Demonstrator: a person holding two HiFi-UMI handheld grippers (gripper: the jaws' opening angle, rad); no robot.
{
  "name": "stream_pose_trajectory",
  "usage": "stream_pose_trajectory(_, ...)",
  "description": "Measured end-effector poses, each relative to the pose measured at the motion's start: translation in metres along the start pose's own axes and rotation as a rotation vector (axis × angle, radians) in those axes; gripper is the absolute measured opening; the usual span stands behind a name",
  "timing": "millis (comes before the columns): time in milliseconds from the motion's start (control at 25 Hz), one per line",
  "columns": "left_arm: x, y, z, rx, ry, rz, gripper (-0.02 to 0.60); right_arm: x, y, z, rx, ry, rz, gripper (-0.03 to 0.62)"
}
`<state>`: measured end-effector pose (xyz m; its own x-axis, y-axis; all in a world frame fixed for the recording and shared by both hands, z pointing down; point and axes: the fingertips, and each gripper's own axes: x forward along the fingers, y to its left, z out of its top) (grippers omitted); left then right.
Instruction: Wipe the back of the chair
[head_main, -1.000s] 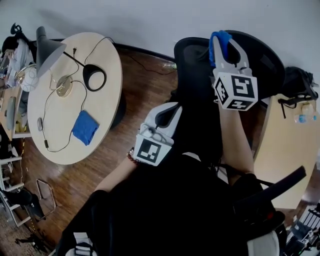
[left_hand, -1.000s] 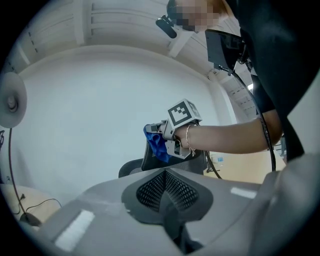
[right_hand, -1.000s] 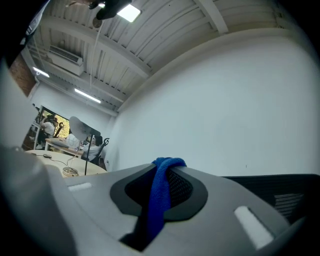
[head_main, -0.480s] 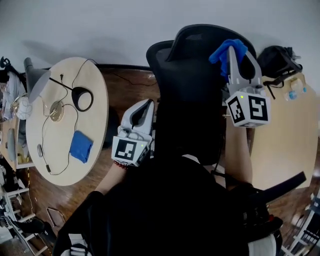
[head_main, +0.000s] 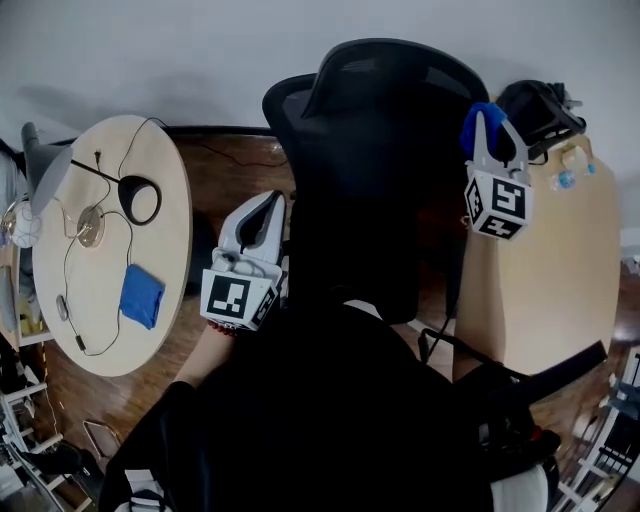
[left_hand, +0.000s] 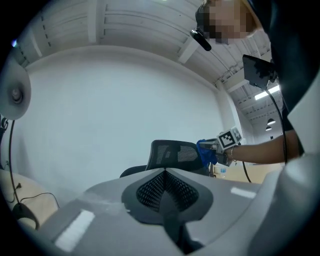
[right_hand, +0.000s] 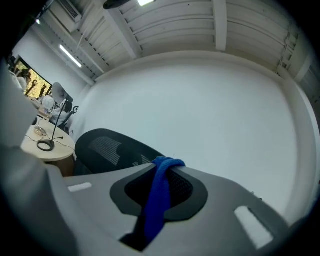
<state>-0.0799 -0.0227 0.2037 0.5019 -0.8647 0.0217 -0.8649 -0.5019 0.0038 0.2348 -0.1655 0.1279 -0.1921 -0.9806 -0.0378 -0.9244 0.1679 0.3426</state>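
By the white wall (head_main: 150, 50), the chair back (head_main: 380, 150) lies just left of the right gripper (head_main: 487, 122), clamped on a cloth (head_main: 474, 118). The left gripper (head_main: 262, 208) is closed, empty.

Left gripper (head_main: 266, 205) low, jaws together and empty; right gripper (head_main: 492, 130) raised, jaws pinching blue cloth (right_hand: 159, 195).

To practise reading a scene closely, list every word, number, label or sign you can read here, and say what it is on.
None can be read.
Left gripper and right gripper cubes: black-and-white square patterns, no letters.
Blue cloth in the right gripper: no print visible.
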Motion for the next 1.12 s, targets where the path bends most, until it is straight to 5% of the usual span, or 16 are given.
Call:
stream_pose_trajectory(280,-0.009,0.019,0.001,0.002,0.007,0.053,0.006,0.042,0.05,-0.001,-0.063,-0.001,0.062,0.043)
stream_pose_trajectory(480,-0.017,0.035,0.002,-0.026,-0.015,0.109,0.006,0.066,0.112,0.018,0.002,-0.092,0.238,0.043)
stream_pose_trajectory(1120,-0.045,0.065,-0.01,-0.051,0.006,0.214,0.006,0.086,0.201,0.074,0.382,-0.231,0.423,0.043)
